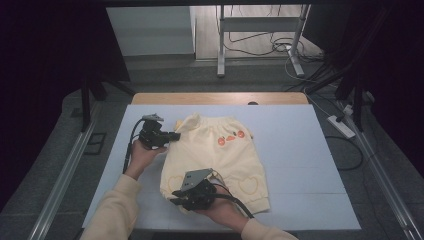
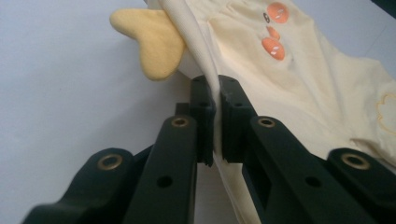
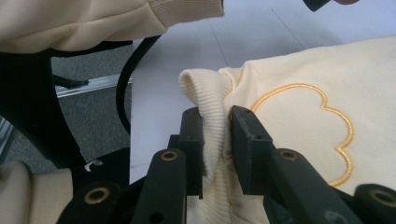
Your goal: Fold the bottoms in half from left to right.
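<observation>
- Pale yellow shorts (image 1: pixel 215 160) lie flat on the white surface (image 1: pixel 300 150), waistband away from the person.
- Left hand-held gripper (image 2: pixel 215 116) is clamped on the waist edge.
- Right hand-held gripper (image 3: pixel 215 140) pinches the ribbed leg cuff (image 3: pixel 208 100); probably fully closed.
- Fabric looks light, soft and limp; hems and edges give the best hold.

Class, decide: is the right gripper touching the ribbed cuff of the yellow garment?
Touching. The right gripper view shows the right gripper with both jaws pressed against the ribbed cuff, pinched between them.
</observation>
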`<state>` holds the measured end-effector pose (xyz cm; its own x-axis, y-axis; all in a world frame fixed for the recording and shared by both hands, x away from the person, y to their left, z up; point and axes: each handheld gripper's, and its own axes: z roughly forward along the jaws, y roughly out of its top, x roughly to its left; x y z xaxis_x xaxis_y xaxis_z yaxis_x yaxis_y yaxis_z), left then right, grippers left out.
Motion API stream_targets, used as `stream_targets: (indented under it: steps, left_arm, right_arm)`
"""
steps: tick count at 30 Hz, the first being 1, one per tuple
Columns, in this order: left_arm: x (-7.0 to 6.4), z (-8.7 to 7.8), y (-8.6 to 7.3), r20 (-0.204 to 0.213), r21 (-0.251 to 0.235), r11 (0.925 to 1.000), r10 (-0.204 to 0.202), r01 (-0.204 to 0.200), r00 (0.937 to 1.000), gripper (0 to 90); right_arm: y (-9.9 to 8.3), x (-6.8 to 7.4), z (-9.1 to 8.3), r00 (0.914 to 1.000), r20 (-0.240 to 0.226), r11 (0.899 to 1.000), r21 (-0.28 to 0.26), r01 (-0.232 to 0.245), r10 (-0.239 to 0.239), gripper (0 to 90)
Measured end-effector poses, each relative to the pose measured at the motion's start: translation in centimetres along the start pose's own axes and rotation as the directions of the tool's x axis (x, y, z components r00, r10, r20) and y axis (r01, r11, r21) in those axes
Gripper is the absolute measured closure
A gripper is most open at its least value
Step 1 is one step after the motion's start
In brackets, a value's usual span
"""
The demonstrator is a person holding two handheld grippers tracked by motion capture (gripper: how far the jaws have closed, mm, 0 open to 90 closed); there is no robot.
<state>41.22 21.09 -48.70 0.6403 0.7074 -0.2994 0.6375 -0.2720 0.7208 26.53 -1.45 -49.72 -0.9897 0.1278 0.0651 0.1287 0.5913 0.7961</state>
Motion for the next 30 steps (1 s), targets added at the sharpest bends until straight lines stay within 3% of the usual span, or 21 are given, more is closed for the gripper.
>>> stream_targets:
  steps: [10,21,30]
  left_arm:
    - [0.5,-2.5,0.2,-0.016,-0.046,0.9989,-0.010,0.010,0.9998,85.0]
    - [0.0,-1.5,0.2,-0.014,-0.018,0.9998,0.006,-0.006,0.9999,84.9]
    - [-0.8,-0.7,0.6,-0.017,-0.015,0.9996,0.025,-0.025,0.9996,84.9]
  right_arm:
    - [2.2,0.4,0.6,0.9993,-0.028,0.998,-0.056,0.024,-0.025,74.6]
    - [1.1,0.2,0.2,0.9998,-0.016,0.999,-0.034,0.013,-0.014,74.8]
    - [0.0,-0.2,-1.6,0.9999,0.012,1.000,-0.025,-0.007,0.007,75.2]
